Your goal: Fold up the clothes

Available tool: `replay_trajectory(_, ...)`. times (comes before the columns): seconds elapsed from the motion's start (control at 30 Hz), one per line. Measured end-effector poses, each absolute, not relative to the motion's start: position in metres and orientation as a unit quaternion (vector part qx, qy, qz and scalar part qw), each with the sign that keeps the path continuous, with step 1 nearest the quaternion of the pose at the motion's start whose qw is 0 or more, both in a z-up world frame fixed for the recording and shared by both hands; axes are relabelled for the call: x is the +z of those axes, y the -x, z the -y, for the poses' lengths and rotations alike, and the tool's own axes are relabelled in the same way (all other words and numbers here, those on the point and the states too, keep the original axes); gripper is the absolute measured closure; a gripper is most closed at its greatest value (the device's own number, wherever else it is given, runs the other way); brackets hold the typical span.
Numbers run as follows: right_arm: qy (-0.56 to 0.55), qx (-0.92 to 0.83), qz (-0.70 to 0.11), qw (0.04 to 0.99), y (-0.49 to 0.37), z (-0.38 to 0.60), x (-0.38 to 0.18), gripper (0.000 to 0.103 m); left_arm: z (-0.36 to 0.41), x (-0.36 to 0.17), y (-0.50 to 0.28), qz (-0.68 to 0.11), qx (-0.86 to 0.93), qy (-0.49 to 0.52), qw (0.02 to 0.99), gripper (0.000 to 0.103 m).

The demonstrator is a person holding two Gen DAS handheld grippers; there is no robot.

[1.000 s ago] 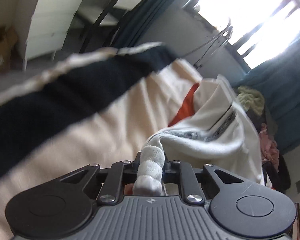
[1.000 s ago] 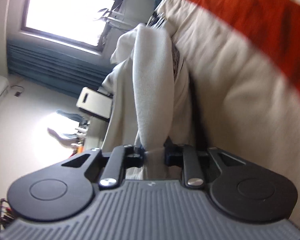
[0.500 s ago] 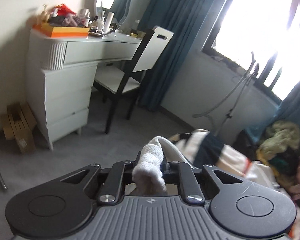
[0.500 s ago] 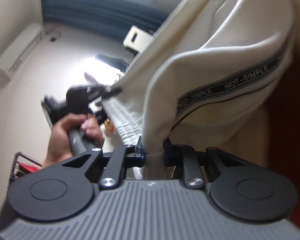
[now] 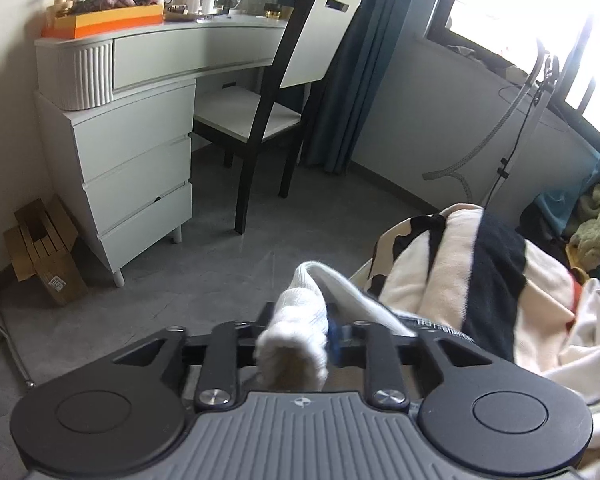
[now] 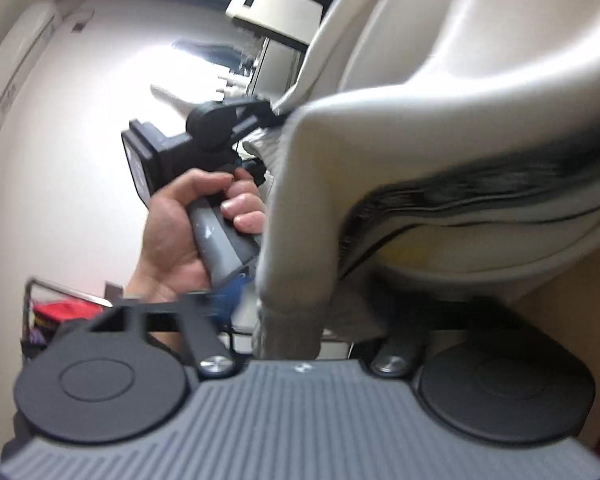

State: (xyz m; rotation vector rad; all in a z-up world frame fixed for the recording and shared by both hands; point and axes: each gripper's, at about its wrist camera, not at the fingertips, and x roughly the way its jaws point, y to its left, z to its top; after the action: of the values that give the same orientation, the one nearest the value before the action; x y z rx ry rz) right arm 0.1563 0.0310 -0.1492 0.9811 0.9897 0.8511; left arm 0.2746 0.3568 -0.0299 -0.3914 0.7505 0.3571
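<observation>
A white garment with a black lettered stripe hangs between my two grippers. In the left wrist view my left gripper (image 5: 296, 334) is shut on its ribbed white hem (image 5: 296, 320), held above the bed's edge. In the right wrist view my right gripper (image 6: 290, 320) is shut on another fold of the white garment (image 6: 440, 128), which fills the right side. The left gripper (image 6: 272, 114) shows there too, gripped by a hand (image 6: 172, 236), pinching the far end of the cloth.
A striped cream, black and red blanket (image 5: 480, 272) covers the bed at lower right. A white dresser (image 5: 132, 152) with a black-and-white chair (image 5: 276, 112) stands at left. A cardboard box (image 5: 44, 248) sits by the wall. Piled clothes (image 5: 596, 236) lie at far right.
Both grippers lifted the garment off the blanket. The left view swung from the bed to the dresser and floor. The right view turned, bringing the left gripper and hand closer.
</observation>
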Motion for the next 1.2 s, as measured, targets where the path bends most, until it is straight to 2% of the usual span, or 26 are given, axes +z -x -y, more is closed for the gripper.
replay_trajectory(0.1, -0.397, 0.395, -0.439, 0.703, -0.131, -0.025, -0.122, 0.01, -0.342, -0.008, -0.245, -0.352, 0.152, 0.184, 0.905, 0.031)
replay_trajectory(0.17, -0.365, 0.396, -0.425, 0.728, -0.108, -0.015, -0.102, 0.01, -0.324, 0.009, -0.22, -0.334, 0.151, 0.166, 0.916, 0.021)
replay_trajectory(0.33, -0.285, 0.37, -0.377, 0.8, -0.048, 0.033, -0.054, 0.01, -0.271, 0.052, -0.163, -0.313, 0.114, 0.148, 0.931, 0.02)
replay_trajectory(0.53, -0.167, 0.3, -0.243, 0.907, 0.018, 0.109, 0.003, 0.011, -0.179, 0.087, -0.091, -0.271, 0.054, 0.095, 0.956, 0.02)
replay_trajectory(0.63, -0.127, 0.258, -0.188, 0.939, 0.023, 0.156, 0.006, 0.011, -0.129, 0.089, -0.05, -0.243, 0.008, 0.062, 0.968, 0.02)
replay_trajectory(0.77, -0.1, 0.206, -0.139, 0.964, 0.029, 0.194, 0.004, 0.011, -0.062, 0.078, 0.004, -0.195, -0.036, 0.016, 0.98, 0.017)
replay_trajectory(0.97, -0.08, 0.161, -0.115, 0.977, 0.031, 0.23, -0.021, 0.011, -0.011, 0.045, 0.05, -0.151, -0.067, 0.054, 0.985, 0.014)
replay_trajectory(1.07, -0.074, 0.135, -0.09, 0.984, 0.041, 0.238, -0.037, 0.011, -0.006, 0.016, 0.049, -0.163, -0.078, 0.076, 0.981, 0.012)
replay_trajectory(1.2, -0.068, 0.11, -0.098, 0.987, 0.041, 0.246, -0.064, 0.011, -0.004, -0.019, 0.04, -0.19, -0.064, 0.067, 0.977, 0.012)
